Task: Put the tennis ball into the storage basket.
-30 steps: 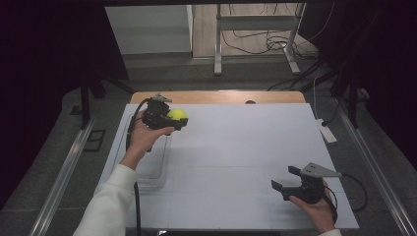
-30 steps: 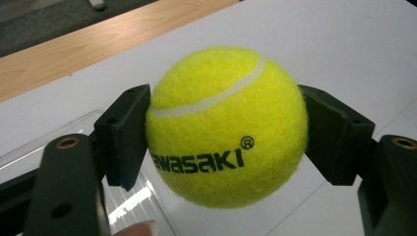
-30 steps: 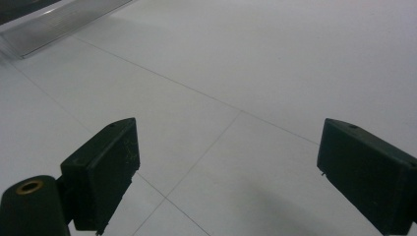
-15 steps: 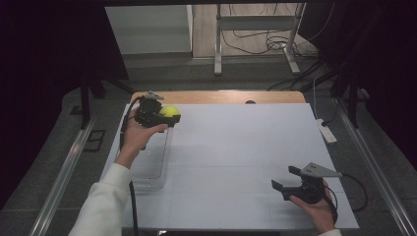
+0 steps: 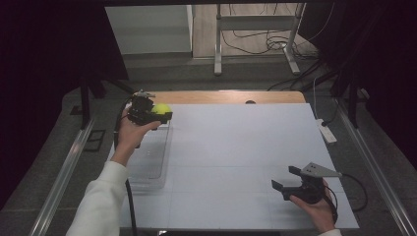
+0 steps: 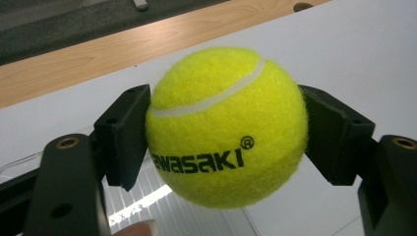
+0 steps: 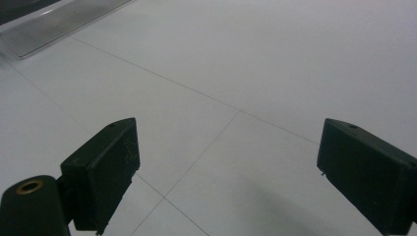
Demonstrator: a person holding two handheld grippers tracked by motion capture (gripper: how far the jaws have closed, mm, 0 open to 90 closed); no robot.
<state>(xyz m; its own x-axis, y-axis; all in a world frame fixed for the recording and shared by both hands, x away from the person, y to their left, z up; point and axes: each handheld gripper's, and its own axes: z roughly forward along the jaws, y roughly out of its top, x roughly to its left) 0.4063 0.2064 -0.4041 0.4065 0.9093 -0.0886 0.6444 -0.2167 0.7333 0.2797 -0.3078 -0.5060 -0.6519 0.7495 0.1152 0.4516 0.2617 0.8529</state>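
The left gripper (image 5: pixel 156 114) has carried the tennis ball (image 5: pixel 162 108) up the desk (image 5: pixel 236 147) over the last second: it was above the middle of the clear plastic tray (image 5: pixel 147 162), and now it hangs past the tray's far end, near the far left corner of the white sheet, close to the strip of bare wood (image 5: pixel 221 96) at the back edge. In the left gripper view the jaws are closed part-way, one black pad pressed to each side of the yellow ball (image 6: pixel 226 128), which sits squarely between them with its printed lettering facing the camera and a corner of the tray (image 6: pixel 147 206) showing underneath. So the ball is in the air, held firmly, clear of the tray and not yet set down anywhere. To me that reads as the ball having been taken away from the tray and being moved toward a spot at the far side, though where it is meant to land I cannot tell. The right gripper (image 5: pixel 287 181) has not budged: it rests low at the near right of the desk with its jaws spread wide and nothing between them, just bare white surface (image 7: pixel 236 73) ahead.
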